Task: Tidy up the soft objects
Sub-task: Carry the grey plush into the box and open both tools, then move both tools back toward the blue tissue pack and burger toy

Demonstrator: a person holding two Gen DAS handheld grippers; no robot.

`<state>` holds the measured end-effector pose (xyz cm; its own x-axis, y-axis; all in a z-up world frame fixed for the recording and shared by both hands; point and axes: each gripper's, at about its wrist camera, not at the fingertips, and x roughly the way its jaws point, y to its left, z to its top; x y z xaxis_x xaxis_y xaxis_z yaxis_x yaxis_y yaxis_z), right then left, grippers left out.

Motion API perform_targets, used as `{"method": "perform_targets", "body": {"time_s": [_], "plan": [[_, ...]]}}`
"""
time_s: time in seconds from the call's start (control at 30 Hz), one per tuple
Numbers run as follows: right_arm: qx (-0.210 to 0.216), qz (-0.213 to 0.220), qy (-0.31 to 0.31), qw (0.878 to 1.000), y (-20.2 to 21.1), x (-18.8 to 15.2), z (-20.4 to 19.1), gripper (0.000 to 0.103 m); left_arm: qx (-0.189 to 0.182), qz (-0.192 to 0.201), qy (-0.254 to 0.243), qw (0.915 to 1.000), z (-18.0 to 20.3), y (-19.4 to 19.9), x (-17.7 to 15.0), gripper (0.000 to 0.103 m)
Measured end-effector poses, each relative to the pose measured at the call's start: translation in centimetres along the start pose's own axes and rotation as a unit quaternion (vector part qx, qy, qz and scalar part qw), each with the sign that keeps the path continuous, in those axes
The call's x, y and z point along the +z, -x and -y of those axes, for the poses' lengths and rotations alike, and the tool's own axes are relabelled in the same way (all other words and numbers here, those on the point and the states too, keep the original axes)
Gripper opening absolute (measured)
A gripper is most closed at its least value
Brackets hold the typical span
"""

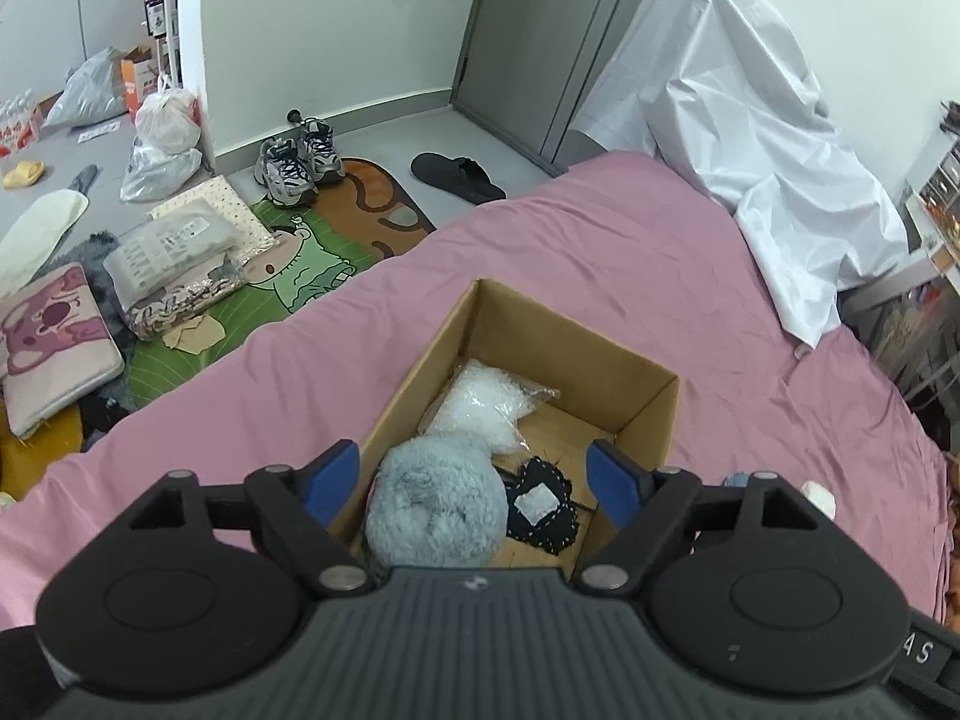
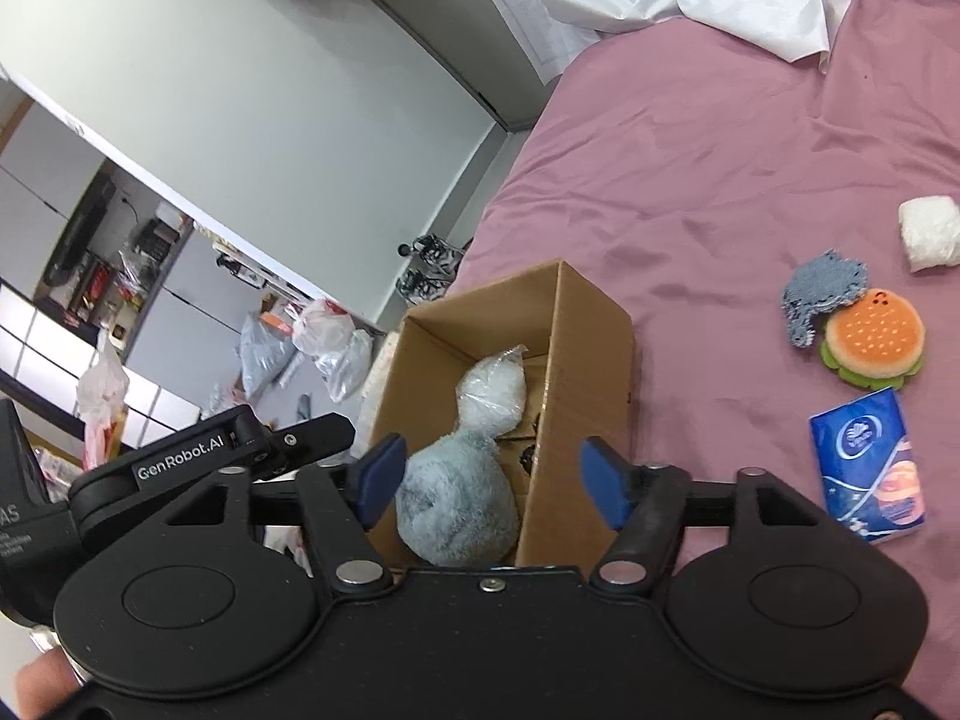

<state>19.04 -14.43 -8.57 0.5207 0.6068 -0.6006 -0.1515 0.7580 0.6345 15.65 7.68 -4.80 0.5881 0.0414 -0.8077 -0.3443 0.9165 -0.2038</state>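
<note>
Both tools over the box [image 1: 645, 414] on the bed [image 1: 600, 252]. Left tool [image 1: 474, 480] and right tool [image 2: 492, 477] stand apart, holding nothing. Plush [image 1: 435, 507] sits inside the box: drop step looks done. Next I'd fetch the burger [image 2: 873, 339], needing a soft pinch.

A box [image 2: 591, 354] is set on the bed [image 2: 690, 180]; a plush [image 2: 456, 498], a bag [image 2: 492, 396] behind it and a patch [image 1: 543, 507] are held inside. A burger toy [image 2: 873, 342], cloth [image 2: 822, 291] and tissues [image 2: 867, 465] are laid to its right.
</note>
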Motion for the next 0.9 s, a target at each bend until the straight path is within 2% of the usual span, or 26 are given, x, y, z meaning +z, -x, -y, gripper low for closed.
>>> {"method": "perform_targets", "body": {"time_s": [0.07,0.17,0.27,0.4,0.63,0.9], "plan": [[-0.003,-0.003,0.003,1.000,0.3,0.1,0.1,0.071,0.000,-0.002,-0.005,1.0000,0.3,0.4,0.0,0.087],[-0.010,-0.004,0.004,1.000,0.8,0.2,0.3,0.080,0.005,-0.004,-0.017,0.9998,1.0,0.9,-0.3,0.090],[-0.024,-0.007,0.012,1.000,1.5,0.4,0.5,0.082,0.006,-0.010,-0.030,0.9995,1.8,1.3,-0.6,0.090],[-0.031,-0.004,0.017,0.999,2.6,0.6,0.9,0.090,0.006,-0.010,-0.043,0.9990,2.8,1.9,-1.1,0.091],[-0.035,0.009,0.020,0.999,4.3,1.0,1.7,0.093,0.004,-0.009,-0.064,0.9979,4.8,2.8,-1.8,0.091],[-0.062,0.015,0.022,0.998,5.7,0.9,3.0,0.093,-0.001,-0.011,-0.075,0.9971,6.8,3.4,-2.6,0.091]]}}
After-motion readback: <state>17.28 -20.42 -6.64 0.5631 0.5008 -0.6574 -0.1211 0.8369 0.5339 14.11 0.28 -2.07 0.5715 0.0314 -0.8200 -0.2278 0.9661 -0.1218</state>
